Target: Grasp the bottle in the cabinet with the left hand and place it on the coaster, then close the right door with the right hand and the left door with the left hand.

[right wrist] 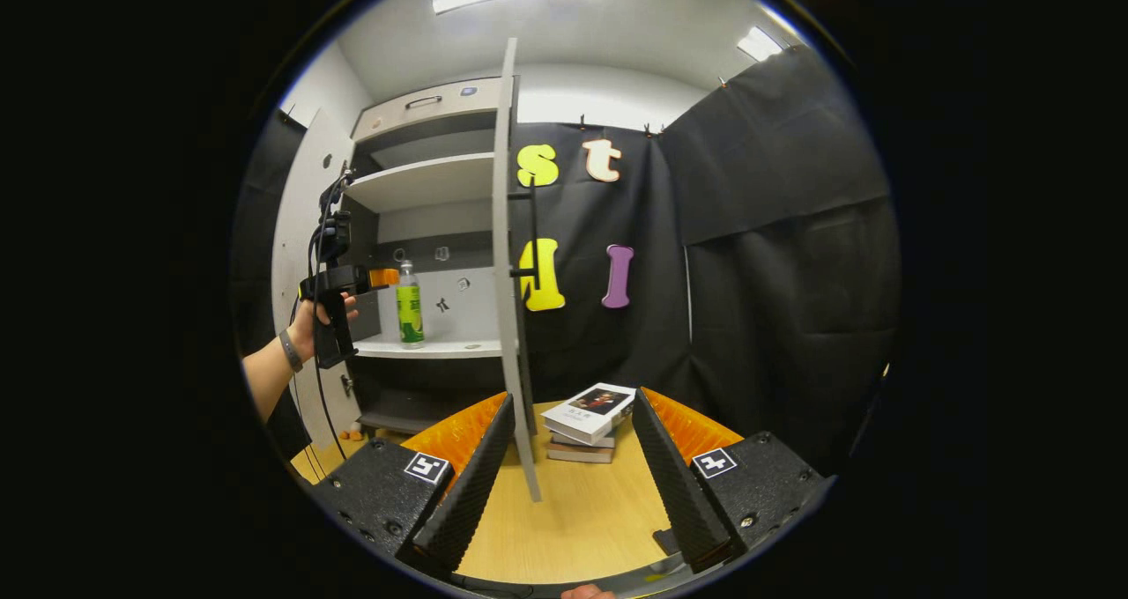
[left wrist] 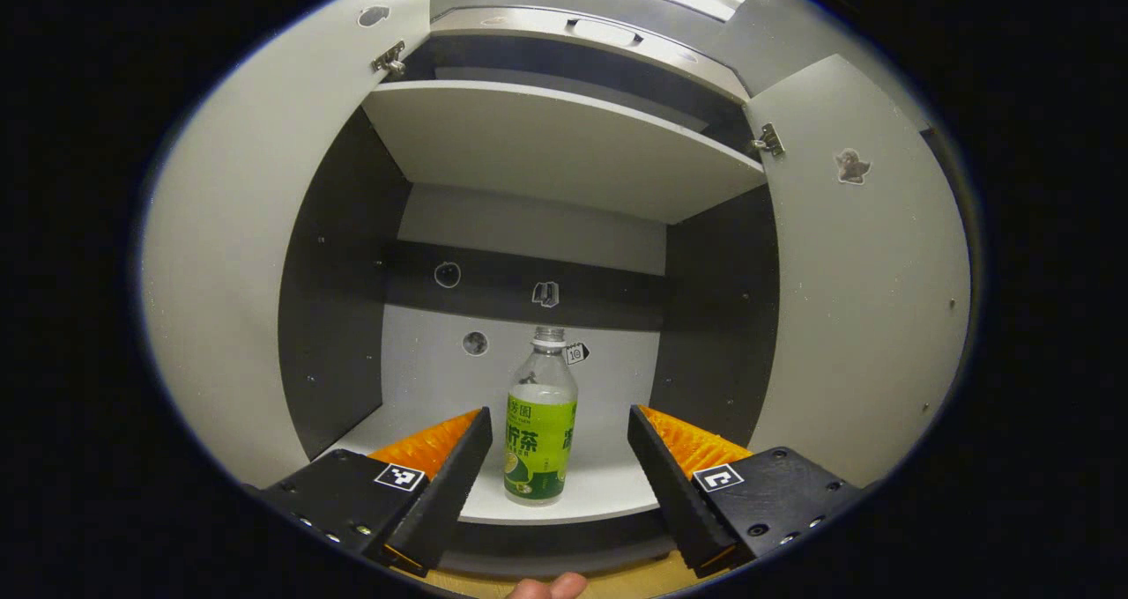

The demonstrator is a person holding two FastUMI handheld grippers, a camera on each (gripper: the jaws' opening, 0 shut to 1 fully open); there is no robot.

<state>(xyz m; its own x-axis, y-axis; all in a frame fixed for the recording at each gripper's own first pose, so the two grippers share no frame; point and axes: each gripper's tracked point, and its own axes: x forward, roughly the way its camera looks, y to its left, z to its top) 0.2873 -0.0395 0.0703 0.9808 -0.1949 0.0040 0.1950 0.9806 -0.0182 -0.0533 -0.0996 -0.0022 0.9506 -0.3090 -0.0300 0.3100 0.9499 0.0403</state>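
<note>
Left gripper [left wrist: 559,432] is seen with jaws spread wide, nothing between the pads; fingers are aimed into the open grey cabinet [left wrist: 564,150]. The clear plastic bottle with green label [left wrist: 540,427] stands upright on the lower white shelf [left wrist: 608,484], near its front edge, framed between the two fingers but untouched by either. Cap end is up, liquid level is hard to tell. Both doors are swung open: grey left door [left wrist: 220,255] and grey right door [left wrist: 868,273] at the sides of the left gripper view. An upper white shelf [left wrist: 564,145] sits above the bottle.

In the right gripper view, right gripper [right wrist: 571,445] is also held open, empty, hovering over the light wooden tabletop [right wrist: 582,511]. The right door is seen edge-on just ahead, between its fingers. A stack of books [right wrist: 589,418] lies on the table beyond the door. Farther off, the left gripper is held by a hand [right wrist: 315,317] just beside the bottle, at the cabinet front.
</note>
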